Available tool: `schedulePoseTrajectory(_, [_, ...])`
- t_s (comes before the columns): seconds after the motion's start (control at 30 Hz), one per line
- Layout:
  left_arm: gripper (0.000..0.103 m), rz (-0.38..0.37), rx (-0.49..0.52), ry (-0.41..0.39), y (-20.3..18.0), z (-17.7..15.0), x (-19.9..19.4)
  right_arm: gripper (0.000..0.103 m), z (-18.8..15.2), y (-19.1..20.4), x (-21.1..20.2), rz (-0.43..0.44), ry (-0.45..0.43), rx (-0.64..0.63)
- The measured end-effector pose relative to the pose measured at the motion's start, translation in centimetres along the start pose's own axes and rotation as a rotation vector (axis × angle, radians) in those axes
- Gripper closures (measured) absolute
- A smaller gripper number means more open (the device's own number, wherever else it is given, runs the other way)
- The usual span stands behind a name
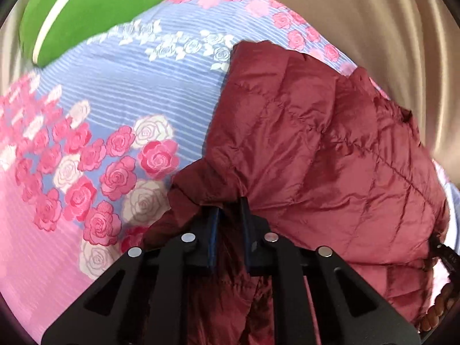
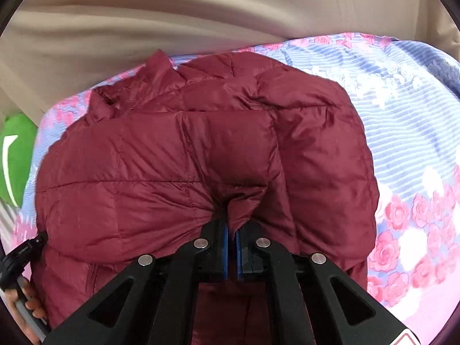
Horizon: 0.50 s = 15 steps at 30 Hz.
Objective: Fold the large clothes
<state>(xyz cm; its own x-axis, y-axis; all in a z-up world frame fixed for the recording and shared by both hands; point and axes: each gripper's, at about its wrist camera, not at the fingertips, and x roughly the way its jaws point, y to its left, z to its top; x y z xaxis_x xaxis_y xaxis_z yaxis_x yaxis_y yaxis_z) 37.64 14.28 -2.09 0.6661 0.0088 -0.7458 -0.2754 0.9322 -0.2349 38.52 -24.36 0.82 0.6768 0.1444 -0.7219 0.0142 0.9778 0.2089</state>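
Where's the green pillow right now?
The green pillow sits upper left in the left wrist view, at the floral bedsheet's far edge, left of the maroon jacket.

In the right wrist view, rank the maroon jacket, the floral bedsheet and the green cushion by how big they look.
1. Maroon jacket, though it is nearest the camera.
2. Floral bedsheet, partly hidden under it.
3. Green cushion, only a sliver at the left edge.

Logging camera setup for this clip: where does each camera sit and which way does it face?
Left wrist: on the left gripper, looking along fingers pinching the maroon jacket; floral bedsheet and green cushion beyond.
Right wrist: on the right gripper, clamped on the jacket; the person's hand shows lower left.
Shared: jacket, bedsheet, cushion, beige curtain.
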Motion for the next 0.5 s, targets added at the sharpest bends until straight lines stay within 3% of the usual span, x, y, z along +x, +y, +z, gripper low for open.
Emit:
schedulePoseTrajectory(0.17, [0.091, 0.025, 0.027, -0.029, -0.4, -0.3, 0.0, 0.099, 0.4, -0.4, -3.2, 0.096, -0.125, 0.04])
schedulePoseTrajectory(0.27, [0.089, 0.024, 0.03, -0.031, -0.5, -0.3, 0.0, 0.102, -0.9, -2.8, 0.7, 0.039, 0.028, 0.081])
schedulePoseTrajectory(0.4, [0.089, 0.01, 0.017, -0.033, -0.3, -0.3, 0.2, 0.099, -1.2, -3.2, -1.0, 0.008, 0.012, 0.127])
schedulePoseTrajectory(0.5, [0.089, 0.007, 0.014, -0.036, -0.2, -0.4, 0.2, 0.086, -0.9, -3.2, -3.3, -0.092, -0.037, 0.198])
